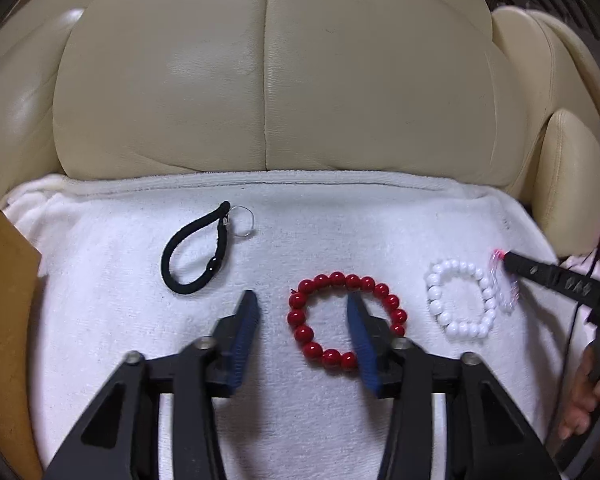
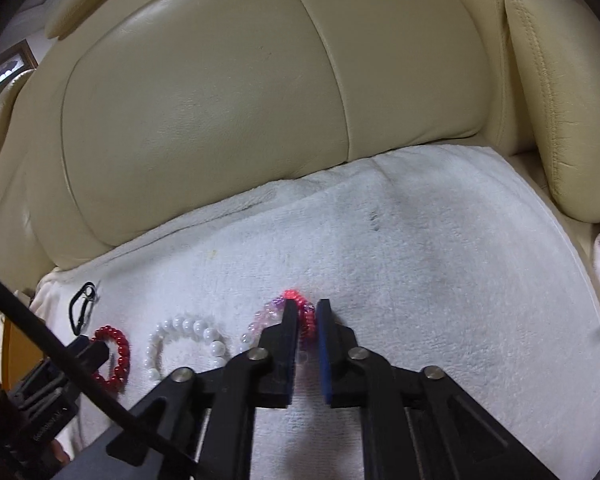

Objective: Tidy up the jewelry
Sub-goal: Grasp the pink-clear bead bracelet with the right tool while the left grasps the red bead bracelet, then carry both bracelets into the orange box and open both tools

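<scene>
Our right tool (image 2: 306,306) had clenched on the translucent pink-and-purple beaded bracelet (image 2: 269,312) lying on the white terry towel (image 2: 440,280), just beside the white pearl-bead bracelet (image 1: 460,300). Our left tool (image 1: 302,300) stood released, one finger inside the red round-bead bracelet (image 1: 300,334).

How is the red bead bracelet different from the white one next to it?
The red bead bracelet is glossy deep red; the white bead bracelet is milky white. The open left claw has one finger lying over the red one's ring, while no claw touches the white one. The white one's edge meets a clear pinkish bracelet that the right claw is closed around; the red one lies apart. Both are round bead rings lying flat on the white towel.
</scene>
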{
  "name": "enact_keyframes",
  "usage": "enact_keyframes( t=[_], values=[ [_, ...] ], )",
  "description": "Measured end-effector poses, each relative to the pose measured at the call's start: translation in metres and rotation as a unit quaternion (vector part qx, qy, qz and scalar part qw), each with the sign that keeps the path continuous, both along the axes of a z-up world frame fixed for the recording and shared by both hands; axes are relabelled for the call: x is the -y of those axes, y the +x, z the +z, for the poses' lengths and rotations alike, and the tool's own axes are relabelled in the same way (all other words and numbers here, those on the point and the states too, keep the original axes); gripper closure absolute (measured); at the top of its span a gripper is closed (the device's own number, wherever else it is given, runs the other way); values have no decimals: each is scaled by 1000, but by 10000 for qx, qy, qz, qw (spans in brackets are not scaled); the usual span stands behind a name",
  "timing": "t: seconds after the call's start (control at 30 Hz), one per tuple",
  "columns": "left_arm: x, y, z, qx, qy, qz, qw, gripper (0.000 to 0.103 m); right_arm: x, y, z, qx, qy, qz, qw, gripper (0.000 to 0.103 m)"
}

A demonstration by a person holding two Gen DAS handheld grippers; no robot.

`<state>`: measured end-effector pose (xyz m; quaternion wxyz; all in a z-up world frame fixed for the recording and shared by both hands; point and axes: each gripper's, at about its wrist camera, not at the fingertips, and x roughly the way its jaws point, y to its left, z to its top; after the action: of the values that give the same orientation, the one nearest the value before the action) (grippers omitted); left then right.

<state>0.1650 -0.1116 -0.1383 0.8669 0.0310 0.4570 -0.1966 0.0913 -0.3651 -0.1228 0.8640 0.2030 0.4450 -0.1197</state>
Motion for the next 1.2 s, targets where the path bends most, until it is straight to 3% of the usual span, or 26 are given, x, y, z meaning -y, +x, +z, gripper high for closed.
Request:
enact_keyframes(
  t=[0.07,0.1,0.3,0.57,0.67,0.9,1.1,1.2],
  values=[
    [1,-3,0,90,95,-20,9999,90,1,-3,5,74,95,16,9999,95],
    [0,-5,1,91,64,-40,9999,94,1,-5,8,136,158,20,9998,95],
    [-2,-34,12,203,70,-111,9997,94,2,-25,34,590,568,50,9966,95],
    [-38,-72,81,825,-277,-79,9962,94,11,-49,58,1035,1223,26,9871,95],
    [-58,-85,109,1055,-414,56,9935,94,0,-50,68,1134,1252,198,9854,95],
    [-125,-116,157,1394,-540,508,9875,94,-65,-51,88,1305,1369,954,9773,95],
    [-187,-136,164,1551,-406,1032,9816,94,-147,-54,107,1392,1523,1812,9615,95],
    [-231,-145,154,1521,-351,1524,9759,94,-195,-57,112,1405,1592,2291,9499,95]
  ],
)
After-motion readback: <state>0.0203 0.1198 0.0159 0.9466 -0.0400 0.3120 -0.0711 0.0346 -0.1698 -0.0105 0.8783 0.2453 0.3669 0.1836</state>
